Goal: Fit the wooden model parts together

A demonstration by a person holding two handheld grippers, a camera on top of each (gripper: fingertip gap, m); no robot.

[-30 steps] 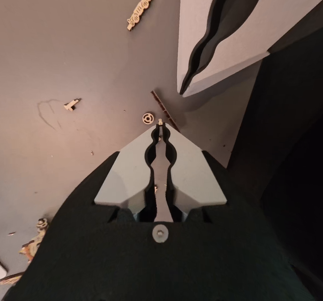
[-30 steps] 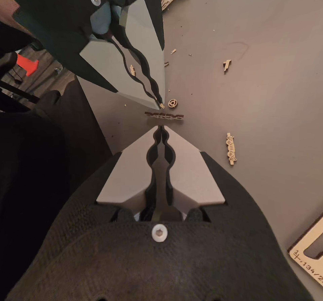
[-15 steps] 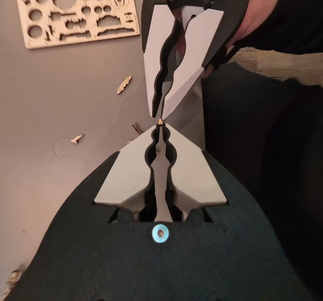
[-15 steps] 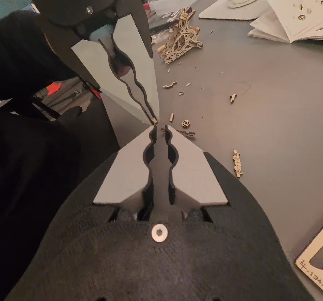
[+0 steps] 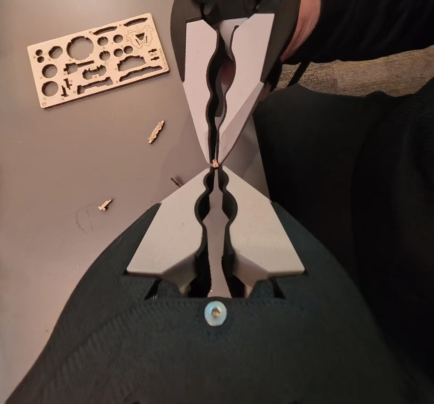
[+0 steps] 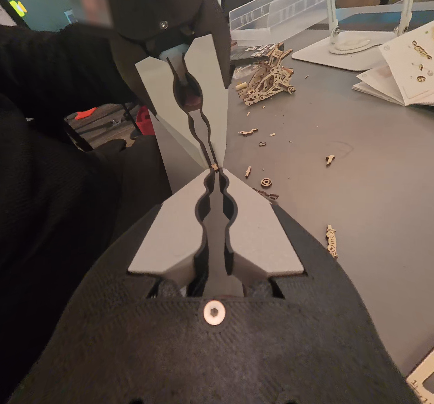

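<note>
Grey, smooth-faced fingers of the left gripper point(image 5: 214, 169) drawn almost together, with only a slit between the wavy black pads, pinching a tiny pale wooden peg point(image 5: 215, 163) at the very tips. Juts forward, long axis seemingly in line with the fingers, though too small to be sure. Hangs in the air above the matte grey table point(image 5: 70, 158), near its edge. Meets the right gripper point(image 5: 213, 158) nose to nose: likewise narrowed to a slit, tips at the peg's far end, but cannot tell whether it grips. Farther out, flat on the table: an engraved wooden strip point(image 5: 156, 132), a small stepped offcut point(image 5: 105, 205) and a punched plywood sheet point(image 5: 98, 60) full of round and ragged holes. Seen from the right wrist: a spoked wooden ring point(image 6: 266, 182) and, well beyond, a half-built openwork model point(image 6: 267, 82).
</note>
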